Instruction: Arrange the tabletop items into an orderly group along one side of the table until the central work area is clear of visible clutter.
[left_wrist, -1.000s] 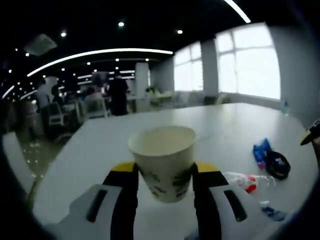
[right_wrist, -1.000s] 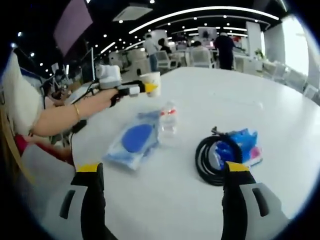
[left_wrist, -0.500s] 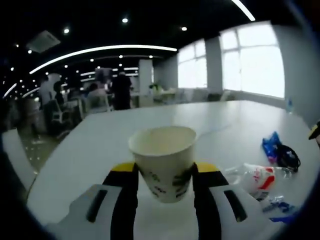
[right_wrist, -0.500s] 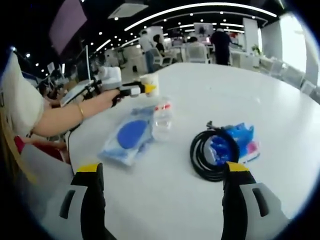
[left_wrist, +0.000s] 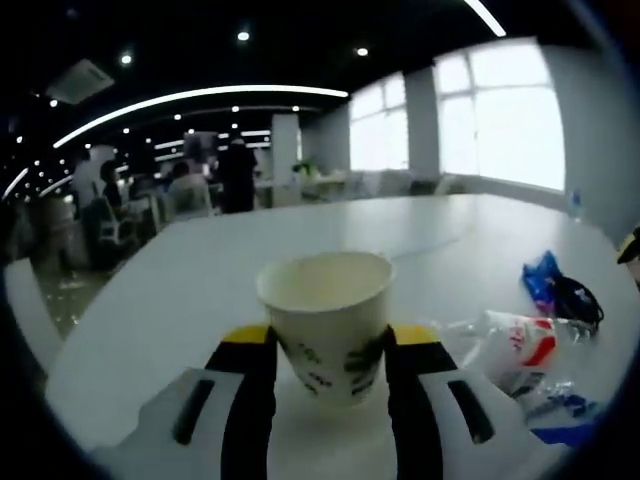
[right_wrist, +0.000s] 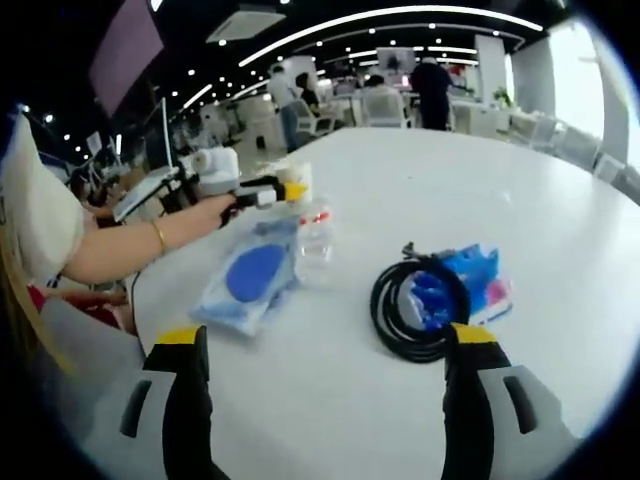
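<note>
1. Left gripper (left_wrist: 328, 375): jaws clamp the paper cup (left_wrist: 327, 322) low on its wall, cup upright, mouth open, held just over the worktop (left_wrist: 200, 280). In the right gripper view the same cup (right_wrist: 298, 182) sits at the near-left end, just past the plastic bottle (right_wrist: 312, 232).
2. Risk: thin cup wall. Too much squeeze likely buckles it; too little and it slips or tips on set-down. Contents cannot be told from these views.
3. Risk: the bottle (left_wrist: 515, 345) lies just right of the cup path. A sideways drift of the left gripper (right_wrist: 262, 190) would likely knock it rolling.
4. Right gripper (right_wrist: 325, 400): jaws spread wide, holding nothing, hovering over bare worktop (right_wrist: 560, 220) short of the black cable coil (right_wrist: 410, 310).
5. Risk: the coil lies partly on the blue packet (right_wrist: 470, 285). Grabbing one probably drags the other, and the loops may snag a jaw.
6. The blue bag (right_wrist: 250, 280) touches the bottle, so moving either likely shifts both.
7. Edges: curved worktop edge runs close on the left side, by the person's forearm (right_wrist: 150, 240). Little margin there for a set-down.
8. Open room: wide bare surface beyond the cup and to the far right. Chairs and people stand well apart in the background.
</note>
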